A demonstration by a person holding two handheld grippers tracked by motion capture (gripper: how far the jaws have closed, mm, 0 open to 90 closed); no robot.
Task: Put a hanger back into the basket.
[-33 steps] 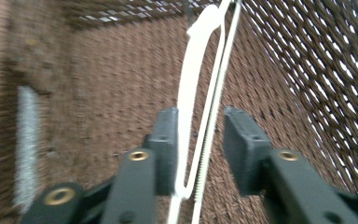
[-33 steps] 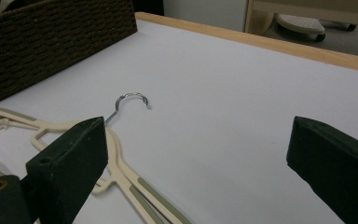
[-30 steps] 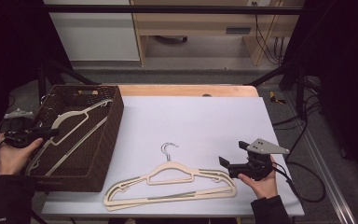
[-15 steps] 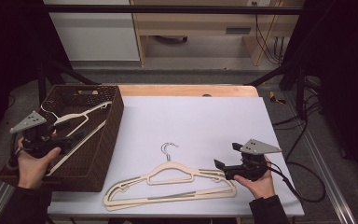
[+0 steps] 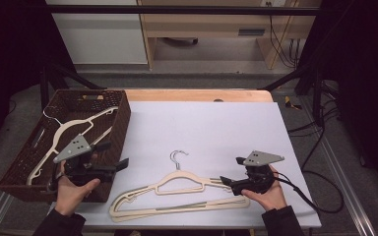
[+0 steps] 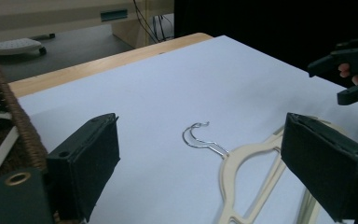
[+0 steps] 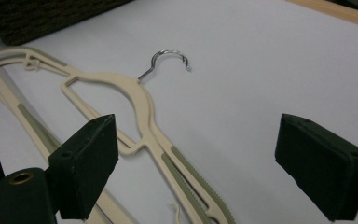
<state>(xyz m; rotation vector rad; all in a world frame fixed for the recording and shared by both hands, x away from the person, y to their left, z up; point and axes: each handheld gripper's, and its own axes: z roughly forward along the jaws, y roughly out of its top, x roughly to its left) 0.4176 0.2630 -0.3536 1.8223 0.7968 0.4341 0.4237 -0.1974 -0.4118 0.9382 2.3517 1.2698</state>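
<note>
While lying flat, hanger (image 5: pixel 177 196) spans left-right (hook (image 5: pixel 178 158) pointing away).

Black hand-held gripper (image 5: pixel 115 166), grey three-cornered plate, trailing black cable, dark sleeves.

Open left hand-held gripper (image 6: pixel 205 163), cream hanger (image 6: pixel 256 172), wicker basket (image 6: pixel 14 116), white table (image 6: pixel 168 84)

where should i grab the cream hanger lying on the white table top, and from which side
Probably the right shoulder end of the cream hanger: it lies flat, and that thin arm tip points at the right gripper, whose open jaws sit level with it. Come in low from the right, one pad over and one under. The wire hook looks too thin and slippery.
</note>
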